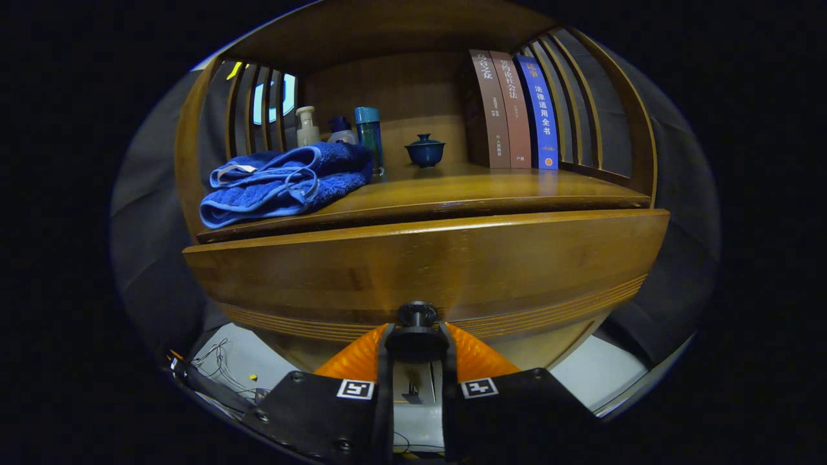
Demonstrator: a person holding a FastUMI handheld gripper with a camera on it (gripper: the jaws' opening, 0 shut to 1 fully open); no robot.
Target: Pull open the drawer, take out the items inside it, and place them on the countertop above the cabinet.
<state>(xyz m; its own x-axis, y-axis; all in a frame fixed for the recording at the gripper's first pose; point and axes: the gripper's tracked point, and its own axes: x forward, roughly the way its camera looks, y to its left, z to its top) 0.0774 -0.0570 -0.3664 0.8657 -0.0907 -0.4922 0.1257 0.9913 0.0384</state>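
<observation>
Above the wide brown wooden drawer front (426, 265), a folded blue towel (284, 181) lies left on the countertop (491, 187); gripper (417, 342) pinches the drawer's small dark round knob (417, 314); drawer barely opened, contents unseen, unloading all outstanding

1. Stayed dim overall, lit warmly from above and in front, with a soft sheen across the wood of the drawer front (426, 265).
2. Caught a small bright reflection just above the drawer knob (417, 314).
3. Showed pale glare streaks on the tabletop (517, 184) near the books (513, 110).
4. Sank into deep shadow under the cabinet's top and behind the towel (284, 184).
5. Bowed straight edges strongly and bent the side slats (568, 97), as a fisheye does.
6. Kept the middle sharp and softened toward the rim.
7. Left the gripper (417, 336) shaded and slightly soft, jaws pressed on the knob from both sides.
</observation>
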